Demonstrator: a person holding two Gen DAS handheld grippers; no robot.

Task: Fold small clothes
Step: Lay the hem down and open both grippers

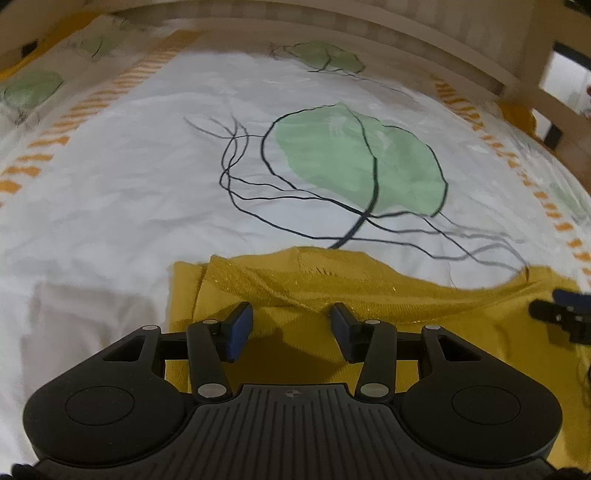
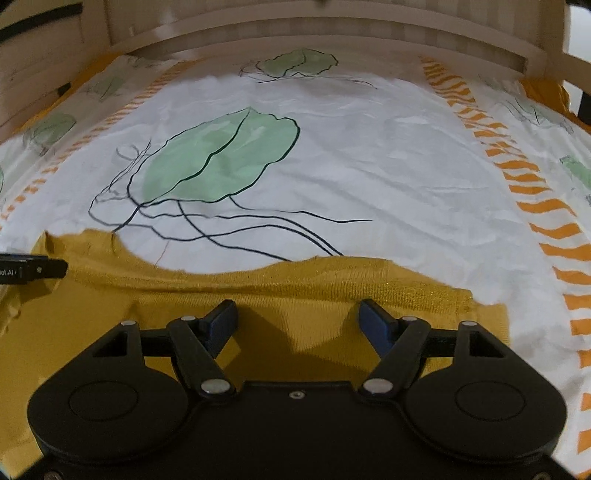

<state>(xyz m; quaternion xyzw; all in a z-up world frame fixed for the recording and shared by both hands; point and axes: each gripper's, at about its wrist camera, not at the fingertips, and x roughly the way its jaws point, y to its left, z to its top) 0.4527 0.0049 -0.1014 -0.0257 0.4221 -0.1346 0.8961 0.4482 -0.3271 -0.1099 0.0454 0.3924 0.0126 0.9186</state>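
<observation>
Left gripper [image 1: 291, 325] is hovering with its jaws spread apart, nothing between the blue pads [image 1: 242, 328]. Directly under and just ahead of its fingertips the mustard-yellow knit garment [image 1: 295, 295] is lying on the bedsheet [image 1: 129, 184]; the garment's ribbed, slightly glittery edge is running across just beyond the fingertips, with a folded-over layer showing at the left-hand finger. Contact between fingers and fabric cannot be told from this view.

Right gripper [image 2: 297, 321] is likewise sitting released, jaws wide, nothing gripped. The same garment [image 2: 295, 295] is spreading beneath it and out to both sides, its wavy ribbed edge lying ahead of the fingertips and its corner ending just off the right-hand finger.

Each tool is showing in the other's view: the right gripper [image 1: 565, 310] at the far right edge of the left wrist view, the left gripper [image 2: 33, 269] at the far left of the right wrist view, both over the garment.

Farther ahead of both tools, the white sheet is showing a green leaf print [image 1: 362, 162] with dark line stems and orange dashed stripes [image 2: 546, 206]. A pale wooden bed rail [image 2: 295, 29] is bounding the far side.
</observation>
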